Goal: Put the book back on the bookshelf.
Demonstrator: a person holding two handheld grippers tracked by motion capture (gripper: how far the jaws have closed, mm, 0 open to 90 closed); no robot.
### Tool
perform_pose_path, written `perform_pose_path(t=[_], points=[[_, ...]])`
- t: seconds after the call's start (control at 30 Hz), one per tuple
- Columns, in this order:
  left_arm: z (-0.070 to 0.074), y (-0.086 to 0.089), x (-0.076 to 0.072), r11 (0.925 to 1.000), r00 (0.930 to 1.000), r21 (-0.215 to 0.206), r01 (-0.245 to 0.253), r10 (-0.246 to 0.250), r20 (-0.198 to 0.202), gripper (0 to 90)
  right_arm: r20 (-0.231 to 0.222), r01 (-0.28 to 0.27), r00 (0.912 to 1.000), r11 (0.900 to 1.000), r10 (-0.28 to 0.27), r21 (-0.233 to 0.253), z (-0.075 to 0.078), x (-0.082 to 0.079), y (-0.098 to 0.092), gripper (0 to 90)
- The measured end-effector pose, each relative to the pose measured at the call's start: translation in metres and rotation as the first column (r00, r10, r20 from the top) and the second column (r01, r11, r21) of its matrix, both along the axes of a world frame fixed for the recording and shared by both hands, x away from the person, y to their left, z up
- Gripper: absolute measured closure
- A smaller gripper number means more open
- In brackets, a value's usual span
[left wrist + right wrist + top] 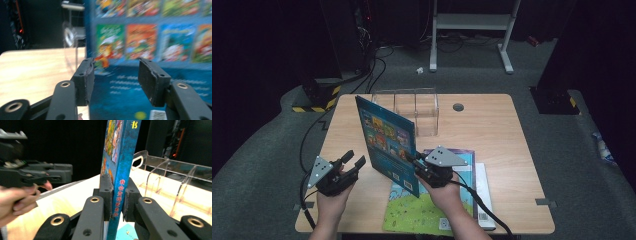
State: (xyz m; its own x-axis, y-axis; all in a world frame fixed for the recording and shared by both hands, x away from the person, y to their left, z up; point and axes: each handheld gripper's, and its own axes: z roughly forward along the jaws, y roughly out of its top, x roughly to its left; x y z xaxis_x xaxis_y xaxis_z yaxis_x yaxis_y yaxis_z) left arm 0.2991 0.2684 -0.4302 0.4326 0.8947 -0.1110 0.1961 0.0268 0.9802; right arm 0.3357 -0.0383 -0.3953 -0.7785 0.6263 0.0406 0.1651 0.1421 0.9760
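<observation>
The right gripper pinches the blue book by its spine, low down, and holds it standing up over the near middle of the table. In the right gripper view its two jaws press flat on both sides of the spine. The left gripper waits at about 9 o'clock from the book, just beside the cover. Its jaws are wide apart and hold nothing. In the left gripper view they point straight at the cover.

To do this step well, I think the book should stay straight up, with the squeeze kept firm so it does not tip. The left gripper can steady the cover. Then the book can go gently toward the clear rack, which sits at about 12 o'clock from the book, farther back on the table. The spine should line up with one slot before it goes down.

Under the right hand lie more flat books at about 5 o'clock. They should be left alone. The rack's thin clear walls are hard to see, so the book could bump one. Past the table, a white stand is on the dark floor.
</observation>
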Motion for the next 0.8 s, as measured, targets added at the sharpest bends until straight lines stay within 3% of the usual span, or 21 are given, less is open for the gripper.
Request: perform_pose_path(t=[0.27,0.5,0.8], points=[[0.023,-0.016,-0.015,0.9977,0.9967,-0.009,0.067,-0.067,0.047,36.7,0.065,0.015,0.9978,1.000,-0.014,-0.009,-0.003,-0.016,0.020,82.4],[0.038,-0.032,-0.027,0.9861,0.9854,-0.051,0.158,-0.155,0.071,26.4,0.108,0.053,0.9927,0.999,-0.052,-0.004,-0.009,-0.028,0.036,82.4],[0.048,-0.039,-0.036,0.9803,0.9795,-0.079,0.181,-0.172,0.105,23.9,0.142,0.052,0.9885,0.999,-0.050,-0.010,-0.015,-0.039,0.051,82.0]])
